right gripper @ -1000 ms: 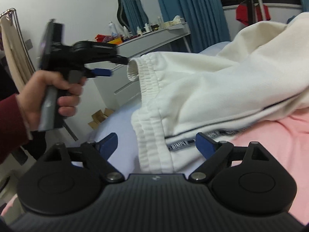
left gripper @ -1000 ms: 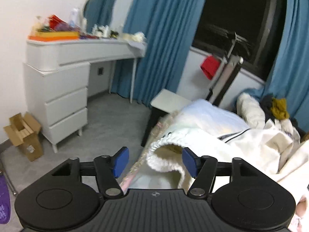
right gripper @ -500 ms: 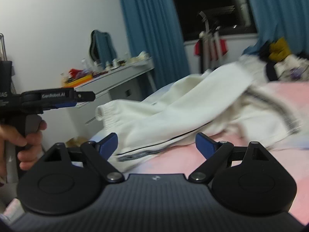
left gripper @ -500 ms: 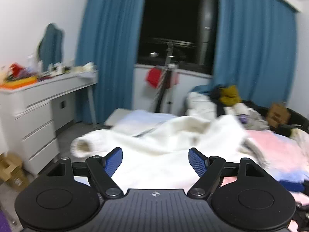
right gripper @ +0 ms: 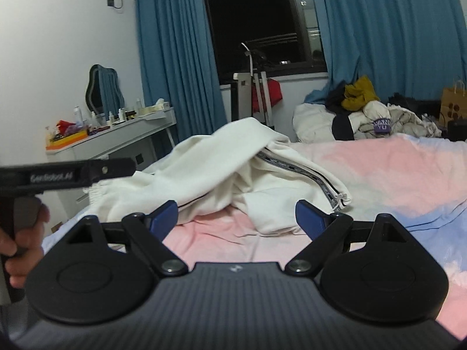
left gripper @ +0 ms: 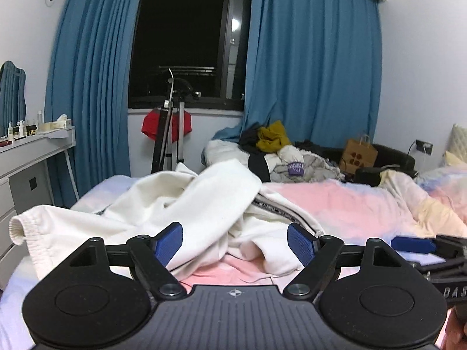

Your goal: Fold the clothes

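Observation:
Cream white trousers (left gripper: 186,210) with a black printed side stripe lie crumpled on the pink and blue bedsheet (left gripper: 344,204); their elastic waistband points left. My left gripper (left gripper: 235,243) is open just short of the heap, nothing between its fingers. In the right wrist view the same trousers (right gripper: 233,169) lie ahead, and my right gripper (right gripper: 236,217) stands open over bare sheet (right gripper: 379,169) in front of them. A hand (right gripper: 20,245) holds the left gripper's body at that view's left edge.
A pile of other clothes (left gripper: 277,154) sits at the bed's far side under blue curtains (left gripper: 312,67). A brown paper bag (left gripper: 359,154) stands further right. A white dressing table (right gripper: 116,137) with bottles is left of the bed. A tripod with a red cloth (left gripper: 166,128) stands by the window.
Both grippers have pulled back and swung right, from close over the waistband to facing across the bed. The trousers have dropped into a crumpled heap on the sheet. Both jaws stayed open.

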Demonstrator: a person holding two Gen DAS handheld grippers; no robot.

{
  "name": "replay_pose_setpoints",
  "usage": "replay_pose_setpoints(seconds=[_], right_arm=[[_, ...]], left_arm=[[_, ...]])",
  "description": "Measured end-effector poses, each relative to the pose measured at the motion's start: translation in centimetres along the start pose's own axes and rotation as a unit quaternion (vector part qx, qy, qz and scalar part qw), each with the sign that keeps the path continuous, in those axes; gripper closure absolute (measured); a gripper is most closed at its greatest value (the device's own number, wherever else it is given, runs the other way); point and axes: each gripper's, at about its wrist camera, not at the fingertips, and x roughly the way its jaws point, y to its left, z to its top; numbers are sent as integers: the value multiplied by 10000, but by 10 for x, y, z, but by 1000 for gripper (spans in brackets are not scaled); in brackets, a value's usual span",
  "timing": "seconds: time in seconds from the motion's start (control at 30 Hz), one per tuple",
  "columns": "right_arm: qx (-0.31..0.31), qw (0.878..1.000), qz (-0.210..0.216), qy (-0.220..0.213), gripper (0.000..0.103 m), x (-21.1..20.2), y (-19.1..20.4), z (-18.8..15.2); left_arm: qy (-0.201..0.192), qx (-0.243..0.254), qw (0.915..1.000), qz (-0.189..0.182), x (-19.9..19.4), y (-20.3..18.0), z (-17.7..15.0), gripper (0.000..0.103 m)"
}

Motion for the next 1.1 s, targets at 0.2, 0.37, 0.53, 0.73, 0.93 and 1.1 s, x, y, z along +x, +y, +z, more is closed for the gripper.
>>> replay_pose_setpoints(seconds=[0.2, 0.37, 0.53, 0.73, 0.93, 1.1], right_arm=[[142, 9998, -96, 69, 14, 29, -45, 4], [345, 9991, -154, 203, 14, 64, -91, 7], [512, 9977, -170, 399, 14, 108, -130, 7], [-394, 9945, -176, 955, 14, 193, -141, 26], [-628, 9853, -251, 1569, 61, 258, -148, 26], [-1375, 9718, -777, 1751, 94, 250, -122, 25]], left_arm=[[215, -120, 9996, 138, 52, -6, -5, 22], [244, -229, 9993, 136, 89, 7, -12, 21], [128, -206, 9995, -181, 124, 5, -19, 20], [-73, 124, 9988, -467, 157, 12, -35, 19], [-163, 19, 9979, -619, 185, 33, -57, 19], [-92, -423, 9973, -592, 193, 53, -56, 20]])
